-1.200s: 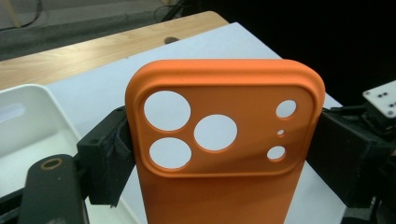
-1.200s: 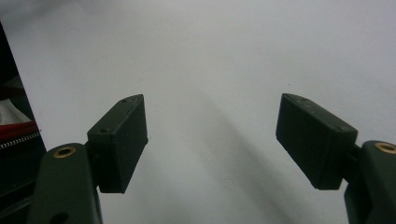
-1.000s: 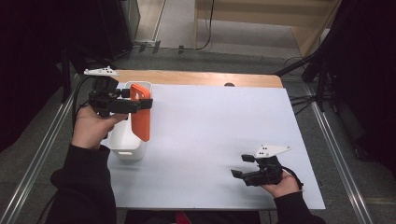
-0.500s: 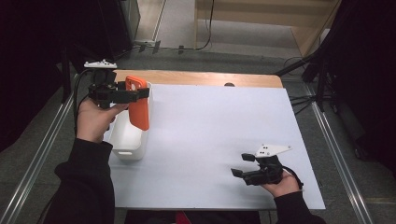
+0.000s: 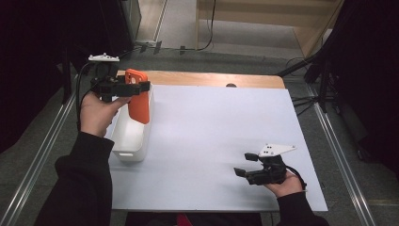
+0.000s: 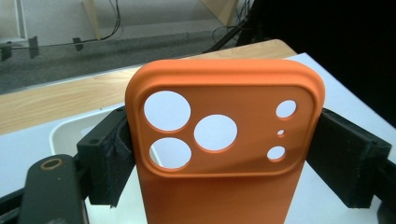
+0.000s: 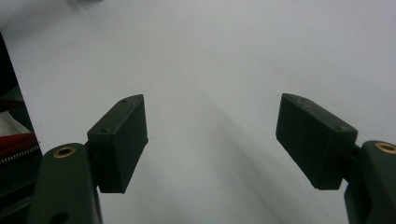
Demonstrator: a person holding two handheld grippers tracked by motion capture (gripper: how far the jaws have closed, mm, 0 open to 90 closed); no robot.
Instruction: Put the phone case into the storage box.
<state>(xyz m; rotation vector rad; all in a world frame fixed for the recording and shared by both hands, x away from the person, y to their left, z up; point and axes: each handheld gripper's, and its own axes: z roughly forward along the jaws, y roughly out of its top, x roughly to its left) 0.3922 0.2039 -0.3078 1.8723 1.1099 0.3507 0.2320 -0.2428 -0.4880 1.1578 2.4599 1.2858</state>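
An orange phone case (image 5: 139,98) hangs upright above the white bin (image 5: 129,136) at the table's left. My left gripper (image 5: 136,87) is shut on its upper part, one black pad on each side edge. In the left gripper view the orange phone case (image 6: 224,154) shows its camera cutouts between the two pads (image 6: 105,161), with my left gripper (image 6: 219,158) clamped across it. My right gripper (image 5: 245,165) rests low at the table's front right, open, pointing left. In the right gripper view my right gripper (image 7: 210,140) has only bare white table between its pads.
The white table (image 5: 221,122) has a wooden strip (image 5: 207,79) along its far edge with a small dark spot. Metal rails (image 5: 37,160) run along both sides. Cables and a wooden cabinet lie on the floor beyond.
My left gripper has carried the orange phone case upward and toward the far left, lifting it higher over the white bin. The right gripper has stayed where it was.
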